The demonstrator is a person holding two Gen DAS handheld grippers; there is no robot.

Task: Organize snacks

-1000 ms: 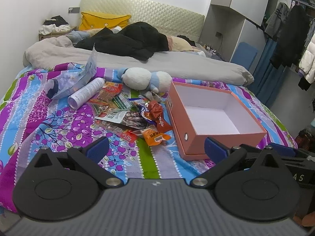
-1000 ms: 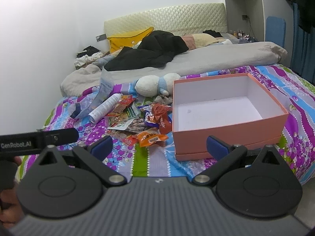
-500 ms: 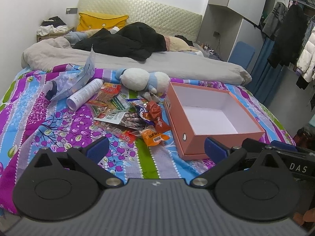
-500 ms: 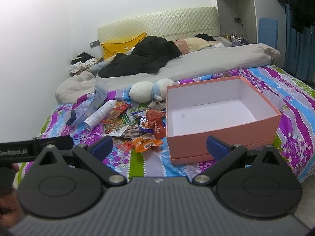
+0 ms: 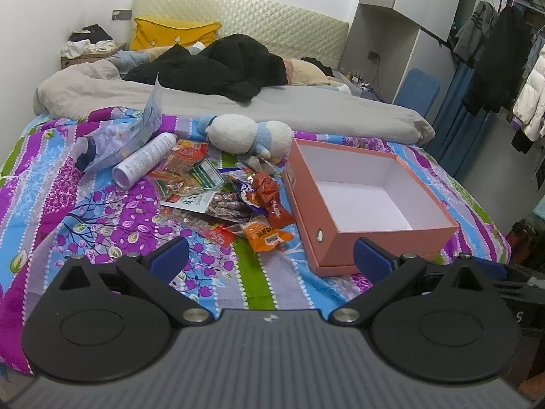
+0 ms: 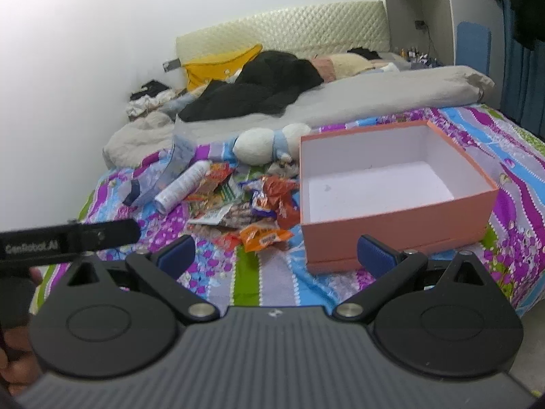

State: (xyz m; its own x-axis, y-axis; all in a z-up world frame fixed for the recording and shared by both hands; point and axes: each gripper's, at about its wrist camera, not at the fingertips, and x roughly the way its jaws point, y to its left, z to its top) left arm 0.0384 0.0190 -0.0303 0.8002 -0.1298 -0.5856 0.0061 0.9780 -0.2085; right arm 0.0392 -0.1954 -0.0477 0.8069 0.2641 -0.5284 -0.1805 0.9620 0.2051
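Both tongs are spread wide and hold nothing: the left gripper (image 5: pixel 270 255) and the right gripper (image 6: pixel 276 250) hover over the near edge of the bed, well short of everything. The snack pile (image 5: pixel 221 197) lies ahead and slightly left of each, just beside the left wall of the empty pink box (image 5: pixel 371 204). Its nearest piece, the orange packet (image 5: pixel 265 237) (long axis roughly crosswise), sits almost dead ahead of the left gripper, which I judge better placed to reach it.

On the bed (image 5: pixel 102 225), snack packets (image 5: pixel 231 201) lie left of the box (image 5: pixel 368 204) — plush toy (image 5: pixel 245 133) behind.
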